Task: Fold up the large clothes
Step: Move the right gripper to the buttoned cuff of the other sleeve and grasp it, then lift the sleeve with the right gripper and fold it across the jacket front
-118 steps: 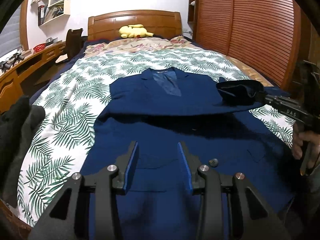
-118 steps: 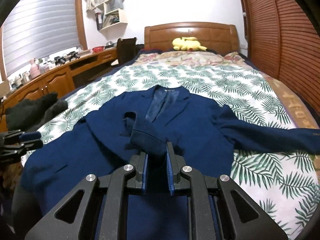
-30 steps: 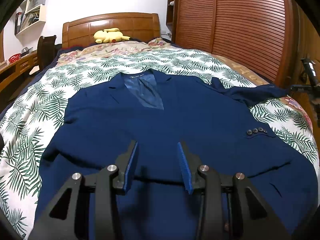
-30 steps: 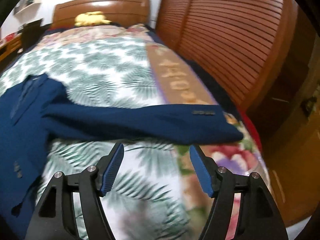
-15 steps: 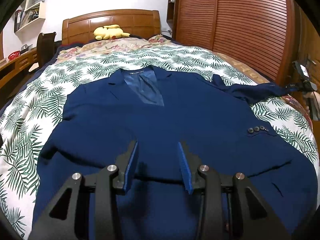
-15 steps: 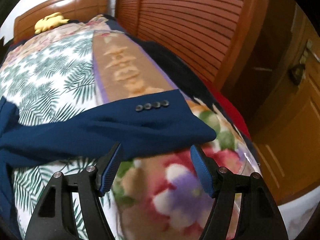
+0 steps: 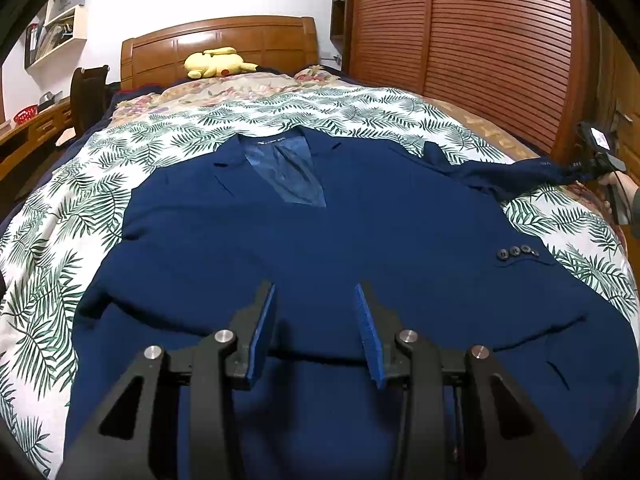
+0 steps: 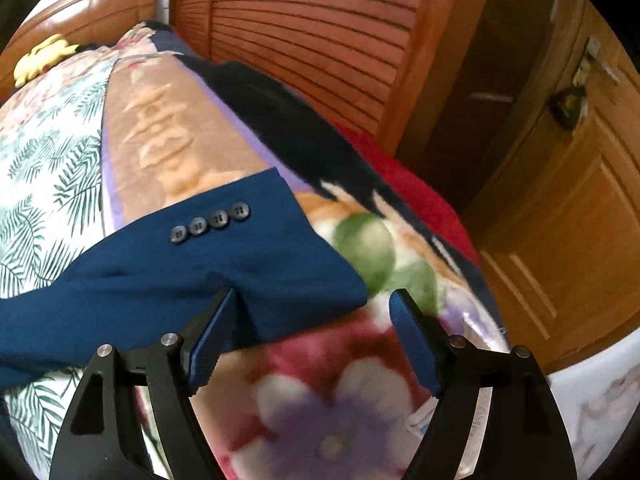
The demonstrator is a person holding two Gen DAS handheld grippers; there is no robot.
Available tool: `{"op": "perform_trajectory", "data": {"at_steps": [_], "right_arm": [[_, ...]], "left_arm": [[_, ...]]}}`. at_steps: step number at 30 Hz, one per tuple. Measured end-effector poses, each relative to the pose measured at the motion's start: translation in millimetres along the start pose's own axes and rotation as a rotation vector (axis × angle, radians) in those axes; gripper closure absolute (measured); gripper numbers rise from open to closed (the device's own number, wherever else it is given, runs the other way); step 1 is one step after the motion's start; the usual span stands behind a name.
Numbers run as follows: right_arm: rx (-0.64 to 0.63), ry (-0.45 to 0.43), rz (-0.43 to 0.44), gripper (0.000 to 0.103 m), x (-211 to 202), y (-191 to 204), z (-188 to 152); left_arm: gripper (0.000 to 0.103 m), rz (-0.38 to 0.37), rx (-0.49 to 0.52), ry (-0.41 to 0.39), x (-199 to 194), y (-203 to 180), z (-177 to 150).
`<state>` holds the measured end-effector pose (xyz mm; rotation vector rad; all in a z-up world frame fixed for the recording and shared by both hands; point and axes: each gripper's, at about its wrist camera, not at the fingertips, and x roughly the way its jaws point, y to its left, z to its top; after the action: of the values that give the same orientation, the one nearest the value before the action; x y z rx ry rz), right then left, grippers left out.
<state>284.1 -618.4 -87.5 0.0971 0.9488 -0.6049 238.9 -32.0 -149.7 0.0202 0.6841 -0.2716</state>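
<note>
Jacket point(image 7: 320, 240) lies flat ahead of the gaping left gripper point(image 7: 316, 332); right gripper point(image 8: 312, 340) (also apart) nears the unfolded sleeve cuff point(image 8: 260, 248).

Left view faces headboard point(image 7: 220, 46); right view—close, sideways—shares sleeve point(image 8: 180, 264).

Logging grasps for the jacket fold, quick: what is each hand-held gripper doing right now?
Left hand-held gripper: open, empty, above the jacket.
Right hand-held gripper: open, straddling the sleeve cuff.

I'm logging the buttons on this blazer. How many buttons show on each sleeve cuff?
Cuff folded across the blazer front: 4 buttons
Outstretched sleeve cuff near the right gripper: 4 buttons
Total: 8
</note>
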Motion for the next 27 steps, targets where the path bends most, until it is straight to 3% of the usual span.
{"op": "perform_trajectory", "data": {"at_steps": [3, 4, 5, 7, 8, 12, 27], "right_arm": [[-0.042, 0.034, 0.038, 0.032, 7.0, 11.7, -7.3], [-0.067, 0.024, 0.037, 0.046, 5.2, 17.2, -8.3], [-0.101, 0.011, 0.047, 0.068, 1.1, 24.3, -9.5], [-0.171, 0.001, 0.03, 0.095, -6.7, 39.3, -10.2], [-0.201, -0.019, 0.018, 0.098, -15.0, 46.3, -10.2], [-0.242, -0.189, 0.028, 0.1, -74.3, 64.8, -4.7], [-0.456, -0.462, 0.154, 0.101, -256.9, 160.8, -7.3]], "left_arm": [[0.064, -0.002, 0.0, 0.005, 0.9, 0.0, -0.1], [0.064, -0.003, 0.0, 0.006, 1.0, 0.1, -0.1], [0.064, -0.003, -0.001, 0.006, 1.0, 0.1, -0.1], [0.064, -0.003, -0.001, 0.002, 0.6, -0.1, 0.1], [0.064, -0.004, 0.0, 0.001, 0.8, -0.2, 0.2], [0.064, -0.008, 0.01, -0.009, -1.7, -2.2, 0.0], [0.064, -0.055, 0.042, -0.056, -43.1, -2.0, -5.2]]}}
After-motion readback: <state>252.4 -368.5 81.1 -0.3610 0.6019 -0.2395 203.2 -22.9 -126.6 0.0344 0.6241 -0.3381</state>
